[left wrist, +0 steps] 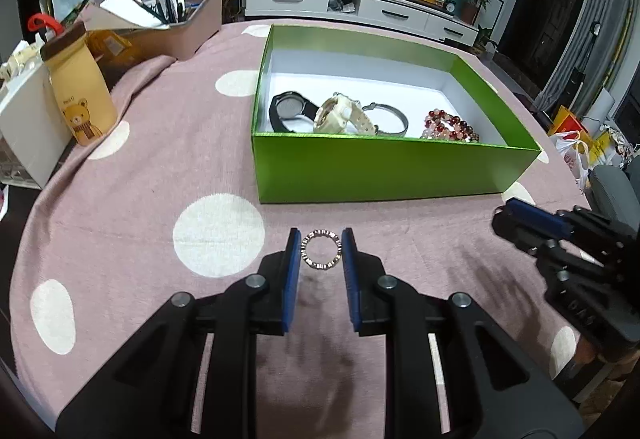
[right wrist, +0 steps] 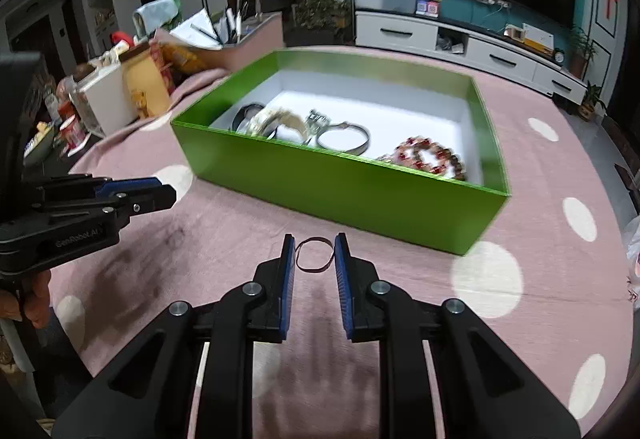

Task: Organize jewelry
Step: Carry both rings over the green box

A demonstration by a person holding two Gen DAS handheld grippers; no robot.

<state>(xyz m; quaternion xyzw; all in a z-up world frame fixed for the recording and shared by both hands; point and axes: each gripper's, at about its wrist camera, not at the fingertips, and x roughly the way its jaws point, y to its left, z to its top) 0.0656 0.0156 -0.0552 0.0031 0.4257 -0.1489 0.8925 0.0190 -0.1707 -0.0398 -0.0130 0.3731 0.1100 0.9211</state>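
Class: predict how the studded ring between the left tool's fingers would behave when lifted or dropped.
The studded ring looks round in the left tool, so probably stiff. Thin and open, likely light. Dropped on edge, it might roll.

A green rectangular cardboard box sits on the pink dotted cloth-covered tabletop. In it, left to right, lie a black wristwatch, a cream wristwatch, a thin metal bangle and a red beaded bracelet. Before the box, a small studded metal ring sits between the left tool's fingers, with the right tool to its right.
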